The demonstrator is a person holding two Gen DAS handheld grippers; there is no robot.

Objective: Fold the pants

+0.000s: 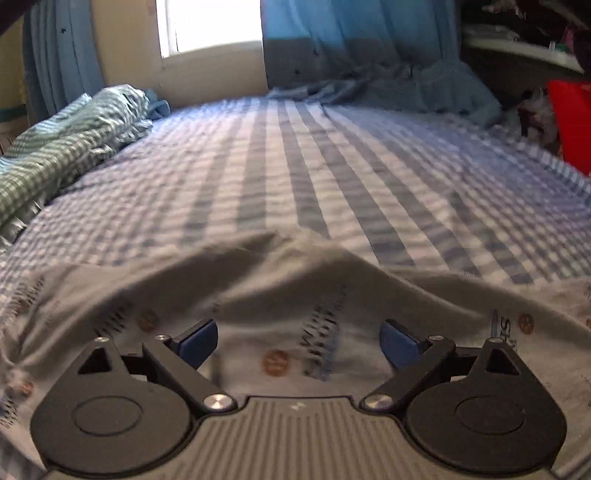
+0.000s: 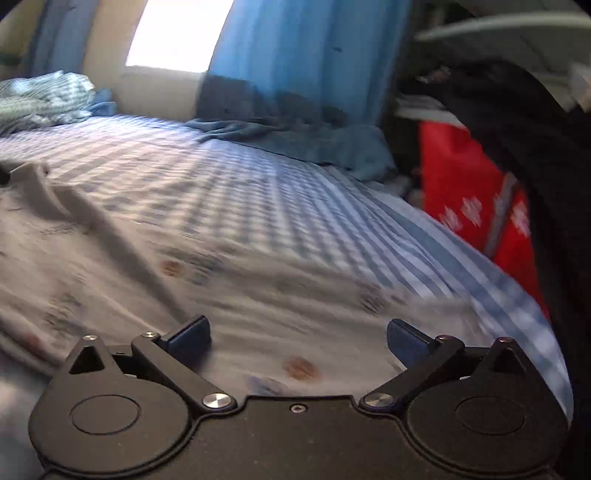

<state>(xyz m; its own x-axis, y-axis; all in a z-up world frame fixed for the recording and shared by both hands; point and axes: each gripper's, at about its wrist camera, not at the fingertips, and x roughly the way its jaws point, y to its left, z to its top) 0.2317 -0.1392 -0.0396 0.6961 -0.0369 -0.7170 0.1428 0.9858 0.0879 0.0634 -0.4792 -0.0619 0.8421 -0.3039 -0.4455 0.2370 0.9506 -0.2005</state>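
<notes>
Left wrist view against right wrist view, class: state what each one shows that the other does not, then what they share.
Only the left wrist view shows the left gripper, open over the printed grey pants, and a raised fold at their far edge. Only the right wrist view shows the right gripper, open, and white prints on the red bag. Both share the pants, the blue checked bedsheet, green checked cloth, blue curtain and window.

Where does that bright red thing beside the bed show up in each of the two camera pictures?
Left wrist view: the red bag sits at the far right edge, partly cut off.
Right wrist view: it stands right of centre, beyond the bed's edge, behind a dark shape.
Shared landmark: the blue curtain right of the window.
</notes>
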